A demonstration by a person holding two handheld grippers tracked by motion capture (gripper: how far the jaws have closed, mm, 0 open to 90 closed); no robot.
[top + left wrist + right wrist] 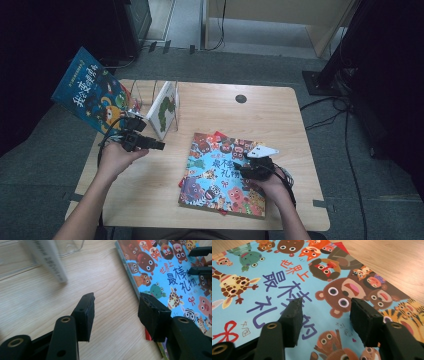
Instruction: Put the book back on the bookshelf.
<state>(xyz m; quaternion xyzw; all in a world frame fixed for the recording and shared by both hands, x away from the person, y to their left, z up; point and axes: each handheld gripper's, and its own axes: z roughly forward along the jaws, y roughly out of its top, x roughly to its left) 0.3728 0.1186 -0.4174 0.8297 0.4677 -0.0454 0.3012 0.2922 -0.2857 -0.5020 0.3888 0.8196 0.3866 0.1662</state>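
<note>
Dark-blue picture book (92, 90): tilted at table's (150, 195) left edge, apparently in clear rack (145, 97). Left gripper (116, 308): jaws apart, empty, over bare wood. Animal-cover book (225, 172): flat, centre-right. Right gripper (325, 315): jaws apart above its cover.

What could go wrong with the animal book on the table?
The right hand-held gripper hovers open over the flat animal book; lying flush on the table, its cover may be hard to pinch and could bend. A red book lies underneath, so the stack might slide. The left hand-held gripper is near the leaning white book and could topple it.
</note>
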